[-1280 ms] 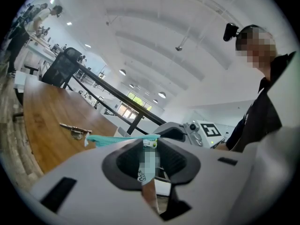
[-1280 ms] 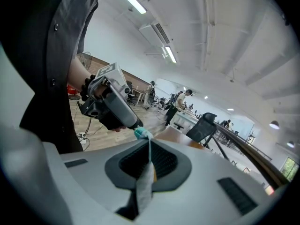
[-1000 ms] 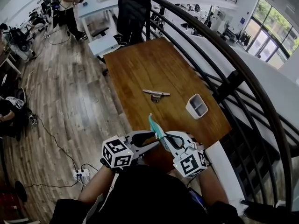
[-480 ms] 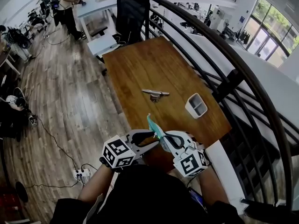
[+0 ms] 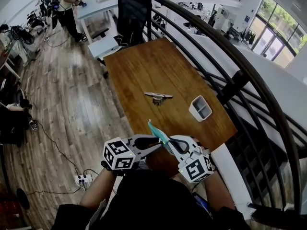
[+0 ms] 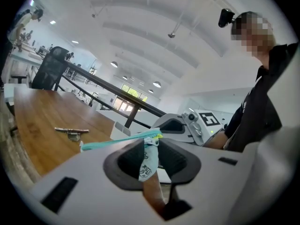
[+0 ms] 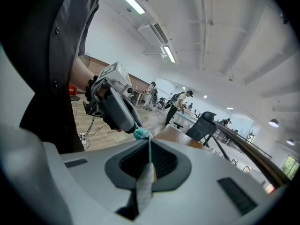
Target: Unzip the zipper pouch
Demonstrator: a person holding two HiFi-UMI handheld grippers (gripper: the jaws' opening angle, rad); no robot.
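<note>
The zipper pouch [image 5: 157, 132], pale printed cloth with a teal zipper, is held up in the air over the table's near edge, between both grippers. My right gripper [image 5: 168, 145] is shut on the pouch's cloth [image 7: 145, 182], which runs up between its pads to the teal zipper end [image 7: 140, 134]. My left gripper [image 5: 154, 143] faces it from the left. Its jaws are closing, with the pouch's printed cloth [image 6: 149, 161] hanging between them just below the zipper [image 6: 117, 141]; a gap still shows beside the cloth. The right gripper's body [image 6: 183, 125] sits just behind.
The wooden table [image 5: 144, 71] carries a small metal clip [image 5: 157, 96] and a white two-compartment box [image 5: 200, 108]. A black curved railing [image 5: 230, 66] runs along the table's right side. A black office chair [image 5: 134, 13] stands at the far end. A power strip [image 5: 81, 178] lies on the floor at left.
The pouch's teal tip has drifted slightly left and up with both grippers. The left gripper's jaws have narrowed around the cloth.
</note>
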